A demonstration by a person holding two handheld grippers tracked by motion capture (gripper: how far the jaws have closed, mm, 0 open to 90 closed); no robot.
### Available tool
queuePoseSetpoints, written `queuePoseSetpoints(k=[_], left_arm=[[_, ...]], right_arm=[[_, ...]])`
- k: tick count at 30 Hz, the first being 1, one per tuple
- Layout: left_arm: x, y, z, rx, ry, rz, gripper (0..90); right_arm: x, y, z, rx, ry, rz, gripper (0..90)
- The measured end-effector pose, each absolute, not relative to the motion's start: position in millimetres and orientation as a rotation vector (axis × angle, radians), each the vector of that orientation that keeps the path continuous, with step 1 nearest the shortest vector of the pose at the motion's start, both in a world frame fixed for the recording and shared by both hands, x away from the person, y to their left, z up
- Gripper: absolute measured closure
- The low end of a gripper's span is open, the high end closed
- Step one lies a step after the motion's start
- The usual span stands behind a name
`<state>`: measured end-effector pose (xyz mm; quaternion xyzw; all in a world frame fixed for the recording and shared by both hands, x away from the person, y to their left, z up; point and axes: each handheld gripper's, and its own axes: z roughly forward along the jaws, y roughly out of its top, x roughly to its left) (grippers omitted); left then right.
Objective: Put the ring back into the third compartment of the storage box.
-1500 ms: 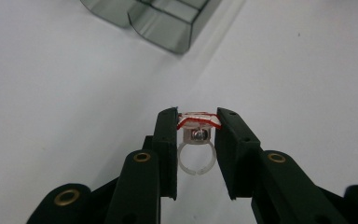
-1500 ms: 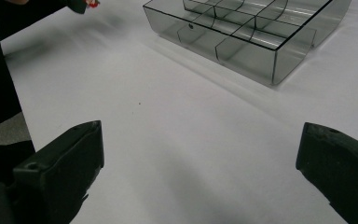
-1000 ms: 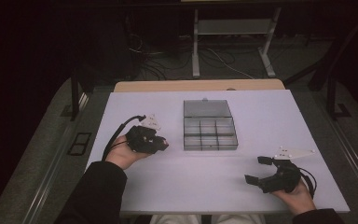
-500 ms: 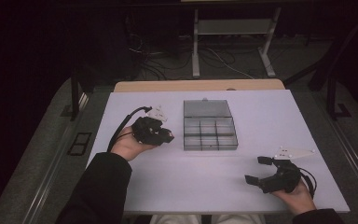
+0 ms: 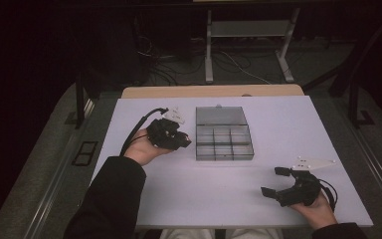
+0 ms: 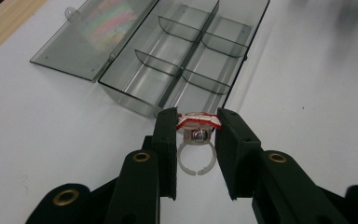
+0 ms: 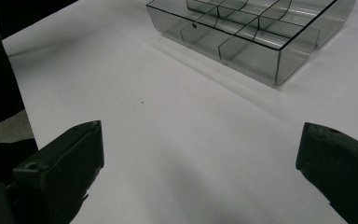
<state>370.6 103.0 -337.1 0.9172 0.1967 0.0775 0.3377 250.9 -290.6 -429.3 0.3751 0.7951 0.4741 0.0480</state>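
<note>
A clear grey compartment box lies open in the middle of the white table, its lid folded back on the far side; its several compartments look bare. My left gripper hovers just left of the box and is shut on a small ring with a clear plastic band and a red-and-white top, pinched between the two black pads. In the left gripper view the box lies straight ahead of the ring. My right gripper rests near the table's front right, open with nothing between its fingers; its own view shows the box corner.
The white table has a wooden strip along its far edge. Beyond it stand a metal stand and floor cables. Grey side rails run along both table sides.
My left gripper has moved up the picture and rightward, toward the box's left side, carrying the ring. The right gripper has stayed where it was.
</note>
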Motion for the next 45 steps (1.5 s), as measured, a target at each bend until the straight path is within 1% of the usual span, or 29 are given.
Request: queuePoseSetpoints(k=[17, 35, 45], left_arm=[[386, 74, -328, 2.374, 0.465, 0.201, 68.3], [399, 48, -331, 2.320, 0.451, 0.173, 68.2], [405, 36, -341, 2.284, 0.472, 0.141, 68.2]], right_arm=[[251, -291, -429, 1.146, 2.426, 1.448, 0.7], [251, -290, -429, 1.140, 2.433, 1.447, 0.7], [251, -290, -429, 1.144, 2.433, 1.452, 0.7]])
